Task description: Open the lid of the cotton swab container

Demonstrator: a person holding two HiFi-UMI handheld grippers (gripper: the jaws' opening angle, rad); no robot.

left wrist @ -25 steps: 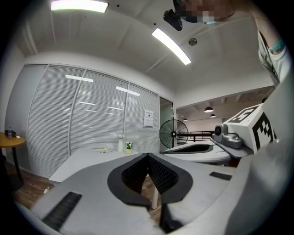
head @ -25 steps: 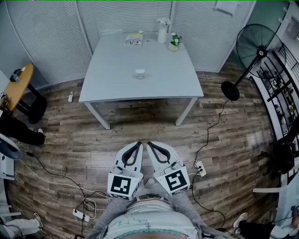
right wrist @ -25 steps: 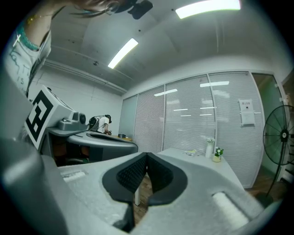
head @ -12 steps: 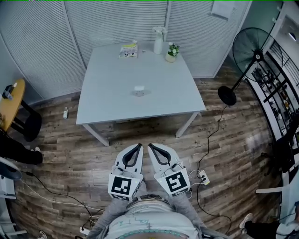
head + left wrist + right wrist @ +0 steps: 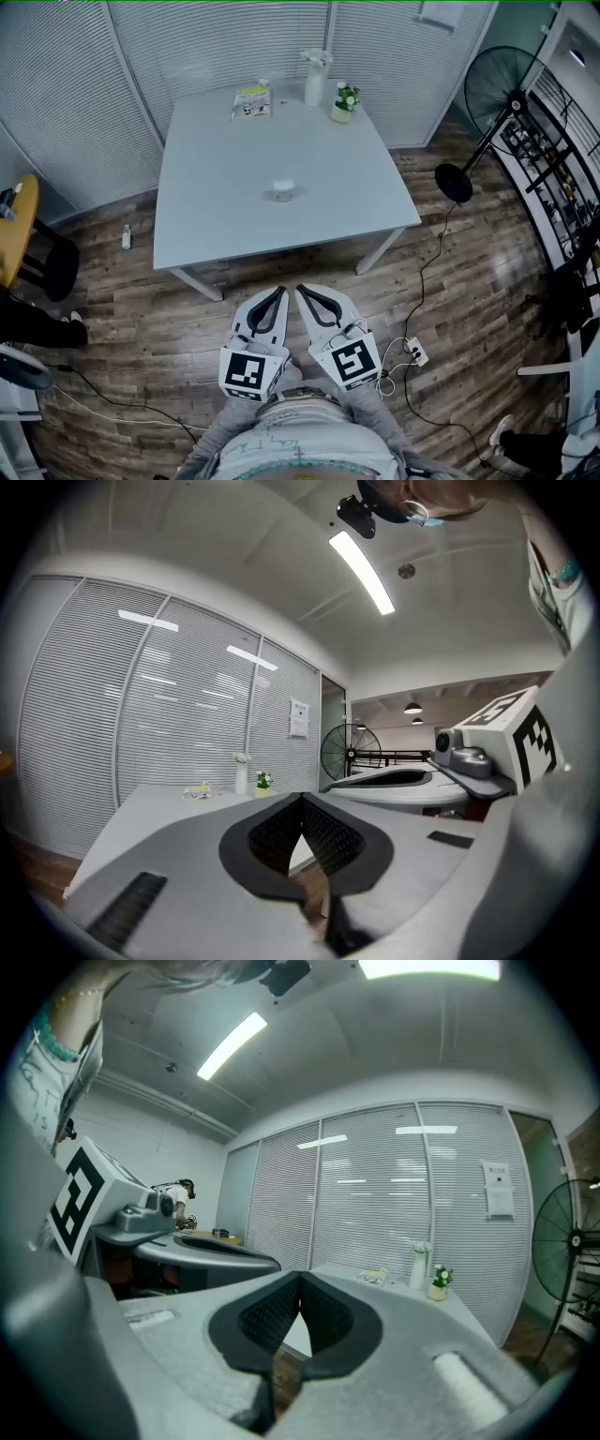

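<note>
Between the black ribbed pads [image 5: 277, 836] of the left gripper [image 5: 301, 801] no gap shows and nothing is held; the right gripper [image 5: 300, 1279] beside it is likewise pressed together and empty. Both white grippers are held side by side close in front of the person's body, tips nearly meeting, over the brown wood-plank floor [image 5: 141, 309] and short of the near edge of the pale grey square table [image 5: 216, 206]. Well ahead of the jaws, near the middle of that tabletop, stands the small white round cotton swab container [image 5: 283, 190], apart from both grippers; neither gripper view makes it out. At the table's far edge stand a white spray bottle [image 5: 316, 82] and a small green plant in a white pot [image 5: 345, 99], with a yellow-green packet [image 5: 249, 102] to their left. A black pedestal fan [image 5: 497, 89] stands off the table's far right corner, and a white power strip [image 5: 417, 353] lies on the floor to the right of the right gripper.
</note>
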